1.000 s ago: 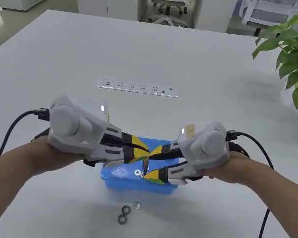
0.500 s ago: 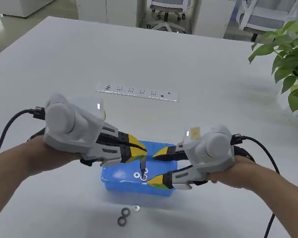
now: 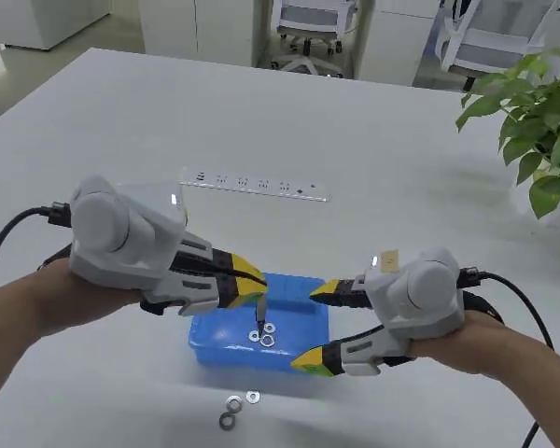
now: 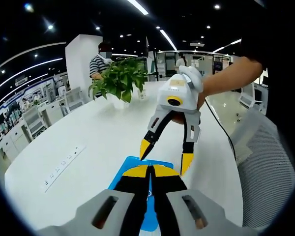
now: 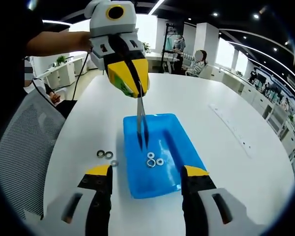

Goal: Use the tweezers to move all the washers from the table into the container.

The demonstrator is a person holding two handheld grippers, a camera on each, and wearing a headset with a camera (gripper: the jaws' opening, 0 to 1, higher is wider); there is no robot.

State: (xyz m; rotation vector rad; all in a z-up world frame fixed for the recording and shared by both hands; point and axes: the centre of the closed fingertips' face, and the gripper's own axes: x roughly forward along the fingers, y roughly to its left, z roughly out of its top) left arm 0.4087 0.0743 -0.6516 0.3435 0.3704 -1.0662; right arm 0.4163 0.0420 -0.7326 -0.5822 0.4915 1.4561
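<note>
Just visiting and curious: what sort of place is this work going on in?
Probably an open-plan office or showroom: a big white table carries a power strip, wheeled office chairs stand beyond it, and a leafy plant stands to one side.

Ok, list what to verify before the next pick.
1. Left gripper clamps the tweezers: ok.
2. Tweezer tips empty: cannot tell.
3. Three washers lie inside the container: ok.
4. Table free of washers: not ok, three loose washers lie beside the container.
5. Right gripper open, apart from the tweezers: ok.
</note>
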